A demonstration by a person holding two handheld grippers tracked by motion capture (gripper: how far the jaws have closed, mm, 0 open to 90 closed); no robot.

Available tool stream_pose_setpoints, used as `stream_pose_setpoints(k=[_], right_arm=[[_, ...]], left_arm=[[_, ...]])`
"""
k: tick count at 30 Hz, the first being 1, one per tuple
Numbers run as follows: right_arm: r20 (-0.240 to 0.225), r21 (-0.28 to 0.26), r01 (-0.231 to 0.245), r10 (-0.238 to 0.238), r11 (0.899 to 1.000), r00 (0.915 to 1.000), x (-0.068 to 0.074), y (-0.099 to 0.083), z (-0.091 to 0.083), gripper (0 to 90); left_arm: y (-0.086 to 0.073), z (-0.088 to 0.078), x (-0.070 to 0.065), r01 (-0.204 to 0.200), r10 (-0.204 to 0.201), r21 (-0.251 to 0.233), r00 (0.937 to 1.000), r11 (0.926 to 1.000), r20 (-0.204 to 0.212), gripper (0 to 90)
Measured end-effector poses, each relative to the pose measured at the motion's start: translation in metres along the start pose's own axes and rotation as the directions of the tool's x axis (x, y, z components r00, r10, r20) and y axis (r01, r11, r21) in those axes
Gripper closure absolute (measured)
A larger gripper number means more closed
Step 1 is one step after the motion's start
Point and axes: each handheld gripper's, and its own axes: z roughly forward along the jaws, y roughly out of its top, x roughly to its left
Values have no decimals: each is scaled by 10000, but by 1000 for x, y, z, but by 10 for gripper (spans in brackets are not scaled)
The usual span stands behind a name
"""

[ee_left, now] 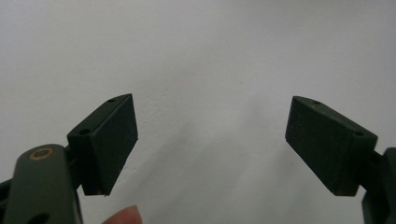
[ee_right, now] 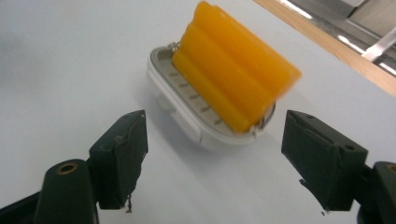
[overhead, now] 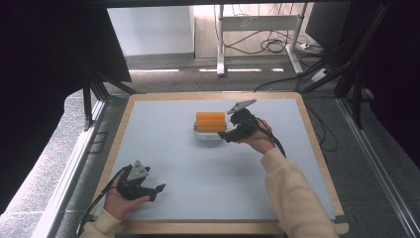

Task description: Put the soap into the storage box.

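Observation:
An orange ribbed block (overhead: 210, 121) (ee_right: 236, 86) rests on a white slotted dish (overhead: 208, 136) (ee_right: 187, 112) at the middle of the grey mat, toward its far half. My right gripper (overhead: 225, 134) (ee_right: 212, 154) stands open just to the right of the dish, its jaws spread wide and pointing at the dish's end, with nothing between them. Near the front left of the mat my left gripper (overhead: 157, 191) (ee_left: 210, 144) lies open over bare mat, far from the dish, its pads (ee_left: 112, 140) holding nothing.
The grey mat (overhead: 198, 168) covers a wooden table (overhead: 317, 144) whose rim shows all round. Beyond the far edge are desk legs and cables (overhead: 262, 44) on the floor. Dark frame posts (overhead: 89, 99) stand at both sides.

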Motion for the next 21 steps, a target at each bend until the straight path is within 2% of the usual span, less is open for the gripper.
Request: stream_pose_setpoints(k=[5,13,18,21], right_arm=[[120,-182,-685,688,9975,9976,13,-33,-27,236],[121,-341,-1278,1283,9912,9917,27,-83,-64,225],[318,-258,-1638,1646,9862,9858,30,-115,-72,221],[419,-242,-1782,1791,9837,9829,31,-128,-73,218]], left_arm=[[0,1,0,21,-21,18,10000,10000,10,168],[0,0,0,25,-25,3,10000,10000,-43,169],[-1,2,2,88,-88,42,10000,10000,-33,169],[-1,1,2,88,-87,35,9999,10000,-59,168]])
